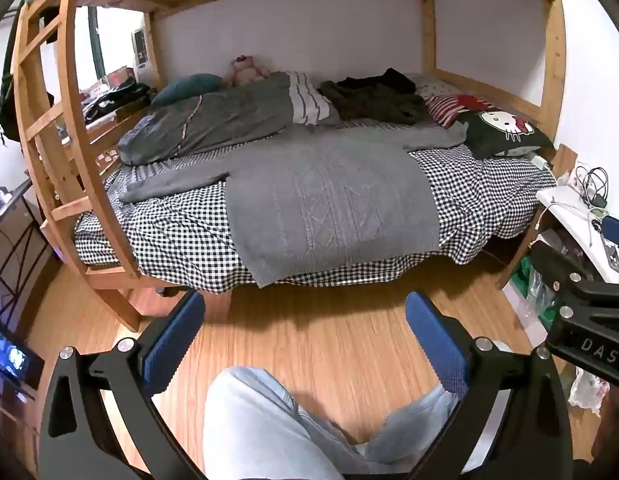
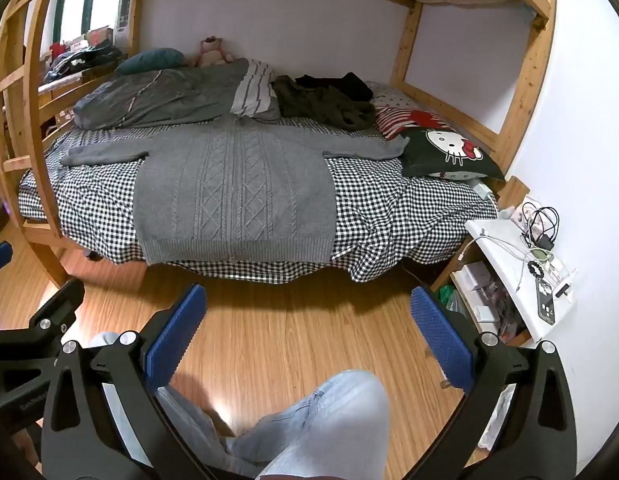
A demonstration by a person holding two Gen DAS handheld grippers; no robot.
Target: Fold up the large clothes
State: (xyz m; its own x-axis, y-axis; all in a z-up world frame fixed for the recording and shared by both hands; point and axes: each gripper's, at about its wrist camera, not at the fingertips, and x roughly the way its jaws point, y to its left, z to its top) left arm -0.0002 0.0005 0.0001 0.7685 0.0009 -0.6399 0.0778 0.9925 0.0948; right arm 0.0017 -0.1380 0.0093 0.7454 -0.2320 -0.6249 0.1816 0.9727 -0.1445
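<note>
A large grey cable-knit sweater (image 1: 329, 200) lies flat on the checked bed, sleeves spread to both sides, hem hanging over the near edge. It also shows in the right wrist view (image 2: 237, 188). My left gripper (image 1: 305, 344) is open and empty, held over the wooden floor well short of the bed. My right gripper (image 2: 309, 340) is open and empty too, also over the floor in front of the bed. The right gripper's body shows at the right edge of the left wrist view (image 1: 589, 320).
The bed (image 2: 389, 232) has a wooden bunk frame with a ladder (image 1: 57, 128) at the left. A grey duvet (image 1: 213, 120), dark clothes (image 1: 373, 100) and a Hello Kitty pillow (image 2: 449, 152) lie behind the sweater. A white side table (image 2: 509, 264) with cables stands right. My jeans-clad legs (image 2: 329, 428) are below.
</note>
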